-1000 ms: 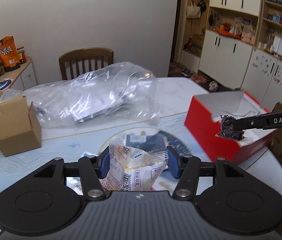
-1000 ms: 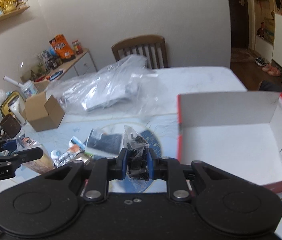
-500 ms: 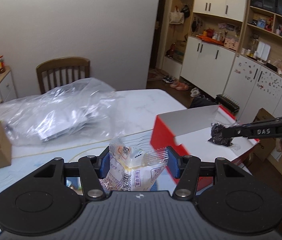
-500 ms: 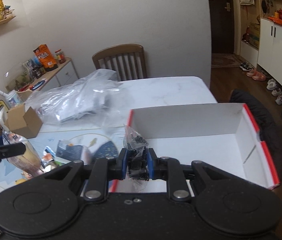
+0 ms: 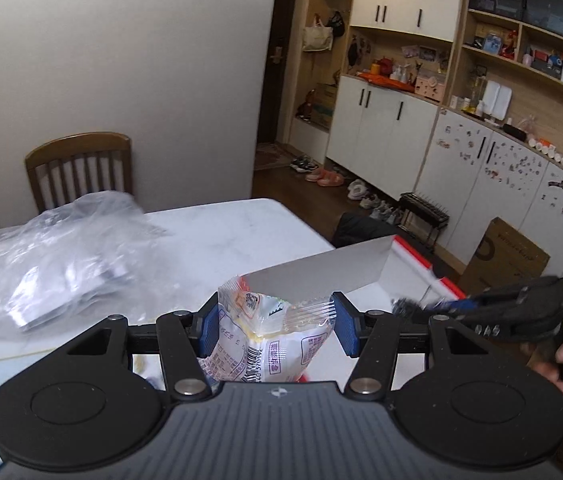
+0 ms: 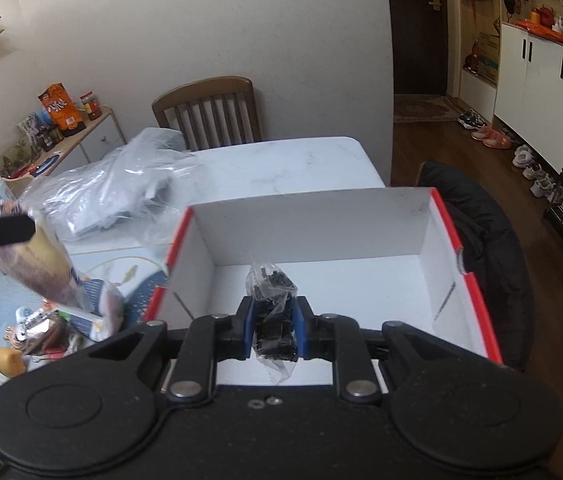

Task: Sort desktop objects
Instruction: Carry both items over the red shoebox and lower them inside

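Over box [image 6: 447, 236], right tool's [image 6: 274, 328] bag [image 6: 271, 284]

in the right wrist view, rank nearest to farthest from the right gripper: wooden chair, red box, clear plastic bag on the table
1. red box, directly under and ahead of the right gripper
2. clear plastic bag, ahead to the left on the table
3. wooden chair, beyond the table's far edge

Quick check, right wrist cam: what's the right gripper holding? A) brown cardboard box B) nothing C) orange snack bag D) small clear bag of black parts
D: the right gripper is shut on a small clear bag of black parts, held over the white inside of the red-edged box.
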Motion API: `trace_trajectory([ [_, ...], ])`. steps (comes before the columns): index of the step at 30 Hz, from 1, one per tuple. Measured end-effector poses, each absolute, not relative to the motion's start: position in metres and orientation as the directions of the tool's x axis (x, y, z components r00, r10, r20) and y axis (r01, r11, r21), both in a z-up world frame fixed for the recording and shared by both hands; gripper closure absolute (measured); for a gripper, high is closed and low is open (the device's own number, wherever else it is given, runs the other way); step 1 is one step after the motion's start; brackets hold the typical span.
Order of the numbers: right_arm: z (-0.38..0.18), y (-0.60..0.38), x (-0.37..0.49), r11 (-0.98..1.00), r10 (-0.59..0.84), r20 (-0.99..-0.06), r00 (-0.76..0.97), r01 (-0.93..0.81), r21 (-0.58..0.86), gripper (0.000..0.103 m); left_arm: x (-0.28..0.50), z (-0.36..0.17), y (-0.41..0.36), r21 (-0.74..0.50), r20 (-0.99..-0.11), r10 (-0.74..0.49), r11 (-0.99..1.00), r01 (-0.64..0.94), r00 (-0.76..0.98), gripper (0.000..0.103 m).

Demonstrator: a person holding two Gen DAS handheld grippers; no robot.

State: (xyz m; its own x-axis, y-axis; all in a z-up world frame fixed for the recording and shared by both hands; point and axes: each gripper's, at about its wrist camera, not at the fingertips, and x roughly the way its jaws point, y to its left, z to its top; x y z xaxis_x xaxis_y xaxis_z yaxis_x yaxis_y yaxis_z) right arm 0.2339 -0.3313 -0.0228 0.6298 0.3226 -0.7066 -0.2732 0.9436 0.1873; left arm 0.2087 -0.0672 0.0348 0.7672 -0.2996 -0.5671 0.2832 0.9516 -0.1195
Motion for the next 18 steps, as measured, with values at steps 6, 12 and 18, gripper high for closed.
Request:
trace_trajectory([
  [6,-0.033,-0.347,0.243,0.948,0.307,-0.719,0.623,-0.263,0.177,0.083,0.235,0.029,-0.102,-0.106,-0.595,-0.341,0.931,0.350,0.728,0.048],
  [12,-0.048,-0.358,0.255,0.957,0.276,-0.748,0.603,-0.242,0.158,0.083,0.263,0.007,-0.131,-0.107,-0.646,-0.364,0.914,0.392,0.671,0.048],
  [18,-0.062,-0.361,0.266,0.960,0.261,-0.771,0.581,-0.243,0.141,0.084,0.285,-0.016,-0.156,-0.100,-0.698,-0.370,0.898,0.428,0.613,0.048],
])
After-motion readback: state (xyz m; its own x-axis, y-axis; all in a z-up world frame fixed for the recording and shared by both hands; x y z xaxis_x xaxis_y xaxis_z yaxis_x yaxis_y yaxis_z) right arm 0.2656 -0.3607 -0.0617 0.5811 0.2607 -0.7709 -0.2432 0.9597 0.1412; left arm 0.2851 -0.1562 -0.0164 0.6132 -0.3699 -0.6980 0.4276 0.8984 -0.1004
